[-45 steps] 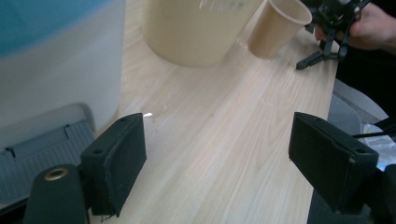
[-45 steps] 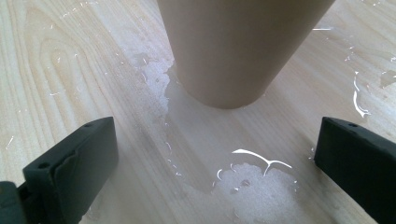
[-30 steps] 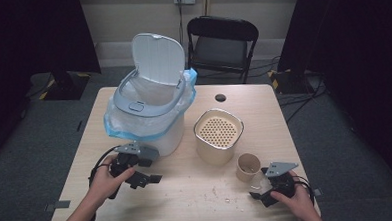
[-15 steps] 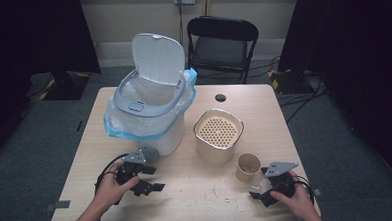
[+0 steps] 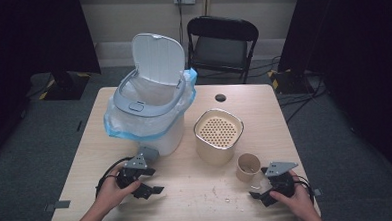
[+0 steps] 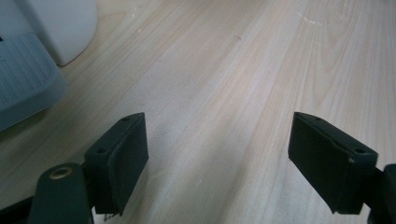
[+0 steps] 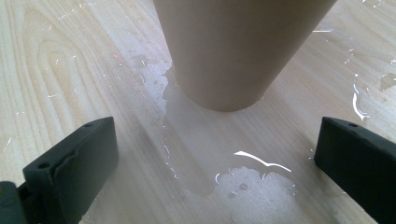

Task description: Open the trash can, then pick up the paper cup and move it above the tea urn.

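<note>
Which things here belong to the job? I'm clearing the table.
In the job: paper cup, the wet spill beside it, right gripper, open.
Lying about: lidded bin, perforated container, left gripper, open over bare table.

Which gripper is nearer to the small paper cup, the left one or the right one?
The right. The right gripper sits just in front of the paper cup, jaws open toward it. The left gripper rests far across the table, in front of the lidded bin.
</note>
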`<state>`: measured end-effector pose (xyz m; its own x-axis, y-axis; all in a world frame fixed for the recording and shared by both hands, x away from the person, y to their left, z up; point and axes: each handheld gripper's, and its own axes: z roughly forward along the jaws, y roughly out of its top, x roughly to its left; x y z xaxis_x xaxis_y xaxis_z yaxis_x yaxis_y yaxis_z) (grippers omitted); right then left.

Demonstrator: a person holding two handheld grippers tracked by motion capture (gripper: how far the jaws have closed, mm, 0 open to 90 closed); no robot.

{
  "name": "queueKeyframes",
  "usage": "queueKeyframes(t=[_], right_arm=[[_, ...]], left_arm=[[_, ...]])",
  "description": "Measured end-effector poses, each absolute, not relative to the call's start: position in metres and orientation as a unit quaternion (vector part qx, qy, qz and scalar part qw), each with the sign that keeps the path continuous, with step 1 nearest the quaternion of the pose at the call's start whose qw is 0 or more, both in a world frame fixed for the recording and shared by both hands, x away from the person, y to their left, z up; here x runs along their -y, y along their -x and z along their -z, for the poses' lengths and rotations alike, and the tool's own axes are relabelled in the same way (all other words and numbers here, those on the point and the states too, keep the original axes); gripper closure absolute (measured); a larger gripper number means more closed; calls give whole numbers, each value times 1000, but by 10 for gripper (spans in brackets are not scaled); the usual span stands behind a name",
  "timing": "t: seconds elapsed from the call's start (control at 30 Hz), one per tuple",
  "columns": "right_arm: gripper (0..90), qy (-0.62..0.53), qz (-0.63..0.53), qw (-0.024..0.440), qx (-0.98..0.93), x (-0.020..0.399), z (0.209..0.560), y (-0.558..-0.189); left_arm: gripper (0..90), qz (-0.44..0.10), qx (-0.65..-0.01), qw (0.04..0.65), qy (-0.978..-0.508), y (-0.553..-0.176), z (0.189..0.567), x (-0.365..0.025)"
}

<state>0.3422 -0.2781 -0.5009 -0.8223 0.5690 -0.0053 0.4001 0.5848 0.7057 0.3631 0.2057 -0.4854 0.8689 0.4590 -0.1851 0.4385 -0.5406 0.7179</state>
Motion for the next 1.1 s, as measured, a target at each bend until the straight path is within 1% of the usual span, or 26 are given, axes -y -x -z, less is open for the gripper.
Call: queueKeyframes(t=[0.2, 0.27, 0.33, 0.4, 0.5, 0.53, 0.67, 0.73, 1.1], right_arm=[[0, -273, -364, 116, -883, 278, 501, -342], [0, -273, -364, 116, -883, 278, 501, -343], [0, -273, -364, 116, -883, 278, 501, -342], [0, -273, -364, 116, -883, 278, 501, -342], [0, -273, -364, 116, -883, 278, 501, -343], [0, -273, -364, 116, -883, 278, 501, -343], [0, -270, -364, 115, -884, 278, 501, -343], [0, -271, -365, 115, -883, 278, 501, -344], [0, -278, -365, 117, -881, 275, 501, -347]], left_arm=[[194, -27, -248, 388, -887, -363, 492, -207], [182, -29, -240, 397, -885, -362, 494, -207], [171, -33, -232, 390, -890, -361, 494, -207], [149, -37, -217, 402, -888, -361, 497, -207], [142, -54, -202, 401, -892, -358, 500, -209], [131, -52, -198, 407, -890, -358, 501, -208], [71, -66, -173, 389, -902, -354, 502, -204], [20, -64, -171, 386, -904, -353, 502, -200], [12, -67, -172, 386, -904, -353, 503, -200]])
